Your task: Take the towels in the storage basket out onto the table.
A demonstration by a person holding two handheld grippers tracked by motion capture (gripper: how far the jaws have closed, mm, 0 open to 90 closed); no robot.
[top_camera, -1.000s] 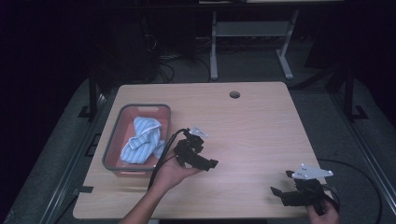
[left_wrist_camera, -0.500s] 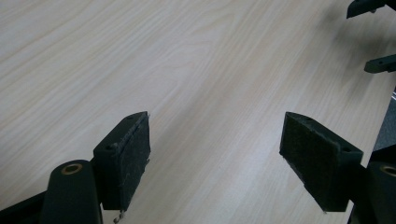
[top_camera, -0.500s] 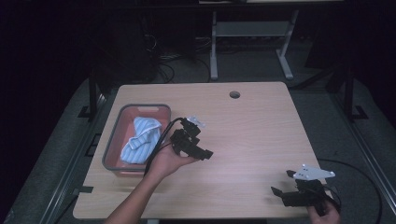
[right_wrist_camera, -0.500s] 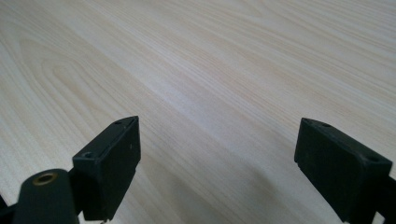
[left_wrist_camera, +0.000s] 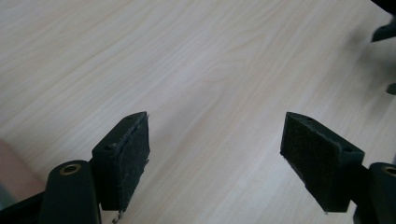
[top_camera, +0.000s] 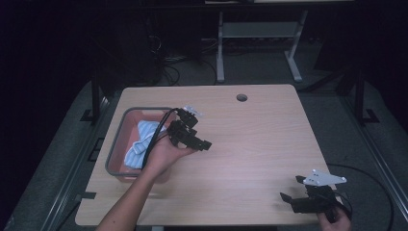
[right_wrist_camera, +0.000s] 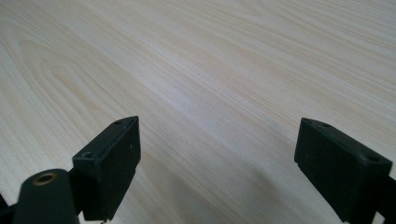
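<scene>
A person's left hand holds my left gripper (top_camera: 206, 143) above the wooden table (top_camera: 260, 139), just right of a reddish tray with a grey rim (top_camera: 114, 150). A blue and white cloth (top_camera: 139, 143) lies crumpled in the tray. In the left gripper view the left gripper (left_wrist_camera: 215, 154) is open, with bare wood between its pads. My right gripper (top_camera: 290, 188) rests near the table's front right corner, pointing left. Its own view shows the right gripper (right_wrist_camera: 215, 163) open over bare wood. The right gripper's jaw tips (left_wrist_camera: 385, 31) also appear at the far right of the left gripper view.
A round cable hole (top_camera: 241, 97) sits near the table's far edge. Behind the table, a white desk frame (top_camera: 255, 33) and cables lie on the dark floor. Bare tabletop stretches between the two grippers.
The left hand and gripper have moved away from the person and slightly left, closer to the tray's right rim. The right gripper has stayed put.
</scene>
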